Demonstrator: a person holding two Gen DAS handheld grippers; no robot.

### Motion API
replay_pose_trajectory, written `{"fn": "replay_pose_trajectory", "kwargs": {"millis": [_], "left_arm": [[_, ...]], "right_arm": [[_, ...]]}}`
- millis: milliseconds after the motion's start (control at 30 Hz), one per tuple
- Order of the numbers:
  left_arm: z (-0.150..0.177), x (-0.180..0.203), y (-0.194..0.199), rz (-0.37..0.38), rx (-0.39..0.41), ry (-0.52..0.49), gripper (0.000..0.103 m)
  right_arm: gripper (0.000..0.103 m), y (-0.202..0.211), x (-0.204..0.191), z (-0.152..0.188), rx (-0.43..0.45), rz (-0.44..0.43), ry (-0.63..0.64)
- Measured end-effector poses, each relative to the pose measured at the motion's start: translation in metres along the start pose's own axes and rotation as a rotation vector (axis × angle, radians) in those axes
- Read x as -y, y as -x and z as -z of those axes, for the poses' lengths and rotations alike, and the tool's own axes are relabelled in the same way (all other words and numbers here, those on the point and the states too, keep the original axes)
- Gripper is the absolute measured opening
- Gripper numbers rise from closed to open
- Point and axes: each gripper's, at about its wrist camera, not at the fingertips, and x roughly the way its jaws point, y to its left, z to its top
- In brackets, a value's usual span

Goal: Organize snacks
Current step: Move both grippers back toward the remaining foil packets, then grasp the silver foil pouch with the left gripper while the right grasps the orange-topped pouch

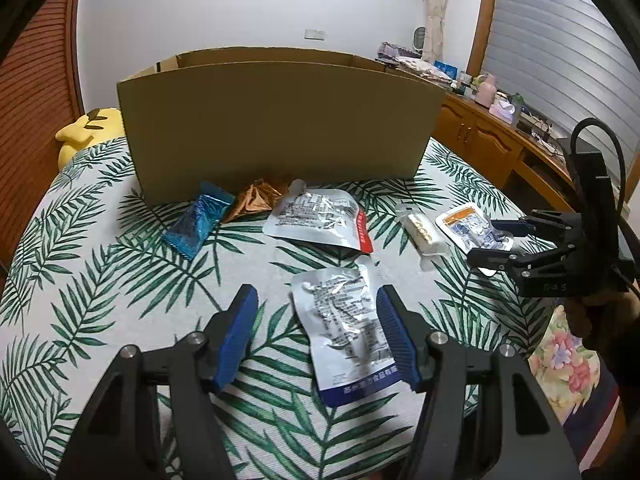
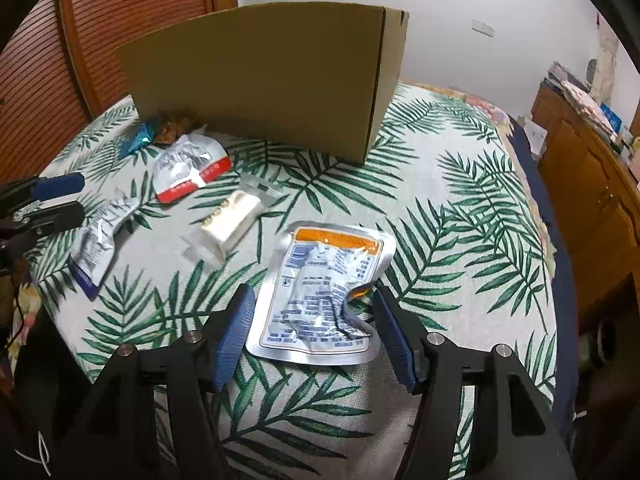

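Several snack packs lie on a leaf-print cloth (image 1: 100, 280) before an open cardboard box (image 1: 276, 120). My left gripper (image 1: 316, 308) is open over a silver pouch with a blue end (image 1: 344, 328), also in the right wrist view (image 2: 98, 240). My right gripper (image 2: 314, 308) is open around a silver pouch with an orange band (image 2: 320, 292), seen in the left wrist view (image 1: 472, 228) under that gripper (image 1: 486, 242). Also here: a blue wrapper (image 1: 198, 220), a brown wrapper (image 1: 256, 196), a red-edged silver pouch (image 1: 320, 216) and a white bar in clear wrap (image 1: 424, 232).
A yellow plush toy (image 1: 86, 128) lies at the far left behind the box. A wooden cabinet (image 1: 492, 136) with clutter runs along the right. A slatted wooden door (image 2: 120, 20) stands at the left. The cloth's right half (image 2: 460, 200) holds no packs.
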Motion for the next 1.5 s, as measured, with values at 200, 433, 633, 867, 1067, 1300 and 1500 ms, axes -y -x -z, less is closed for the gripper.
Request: {"fn": "replay_pose_trajectory", "kwargs": {"millis": [200, 433, 633, 867, 1067, 1300, 1500], "left_arm": [[0.000, 0.007, -0.008, -0.005, -0.031, 0.004, 0.062], [-0.002, 0.013, -0.021, -0.016, -0.080, 0.018, 0.063], [-0.002, 0.019, -0.034, -0.044, -0.106, 0.020, 0.067], [-0.003, 0.031, -0.041, -0.118, -0.115, -0.029, 0.073], [-0.004, 0.035, -0.043, -0.141, -0.123, -0.041, 0.077], [-0.005, 0.035, -0.045, -0.141, -0.136, -0.043, 0.077], [-0.014, 0.034, -0.053, -0.136, -0.155, -0.040, 0.077]], "right_arm": [[0.074, -0.002, 0.003, 0.003, 0.039, 0.024, -0.020], [0.082, -0.003, 0.006, 0.011, 0.120, 0.038, -0.053], [0.082, -0.002, 0.005, 0.012, 0.123, 0.038, -0.052], [0.082, -0.002, 0.005, 0.012, 0.129, 0.040, -0.050], [0.082, -0.002, 0.006, 0.012, 0.133, 0.038, -0.046], [0.082, -0.002, 0.006, 0.012, 0.133, 0.038, -0.047], [0.082, -0.002, 0.005, 0.013, 0.133, 0.038, -0.046]]}}
